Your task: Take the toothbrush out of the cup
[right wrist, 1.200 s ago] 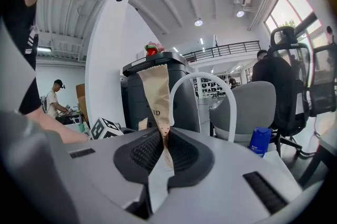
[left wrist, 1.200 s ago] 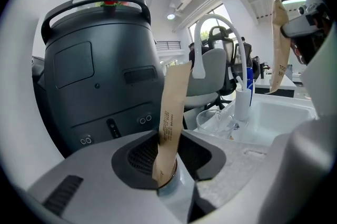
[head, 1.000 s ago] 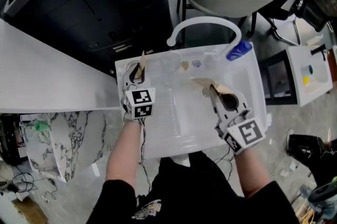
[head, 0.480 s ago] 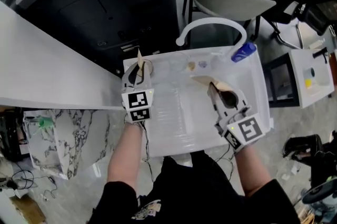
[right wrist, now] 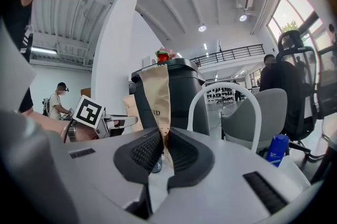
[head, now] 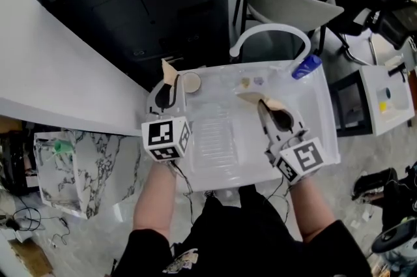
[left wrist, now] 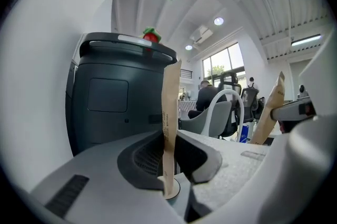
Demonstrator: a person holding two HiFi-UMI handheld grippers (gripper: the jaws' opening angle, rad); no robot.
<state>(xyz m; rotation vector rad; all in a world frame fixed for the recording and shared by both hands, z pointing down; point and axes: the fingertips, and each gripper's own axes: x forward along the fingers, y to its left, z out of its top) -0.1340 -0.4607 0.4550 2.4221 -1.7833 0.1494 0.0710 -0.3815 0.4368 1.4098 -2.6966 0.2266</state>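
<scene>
The left claw [head: 168, 88] is gripping the toothbrush [left wrist: 170, 112], a narrow strip in brown paper that is standing upright between its 2 pads. Its jaws have just been closing and are pressing on the strip from both sides. In the head view the toothbrush is showing just left of the cup [head: 191, 81], outside its round mouth. The cup is sitting at the back left corner of the white sink [head: 313, 132]. The right claw [head: 265, 111] is hovering over the middle of the sink, its jaws nearly together and pinching a wider brown paper packet [right wrist: 157, 91] that is sticking up from them. A white arched faucet [head: 270, 29] is rising behind the sink, with a blue bottle [head: 306, 66] sitting at the back right corner. A white counter [head: 52, 73] is running along the left.
</scene>
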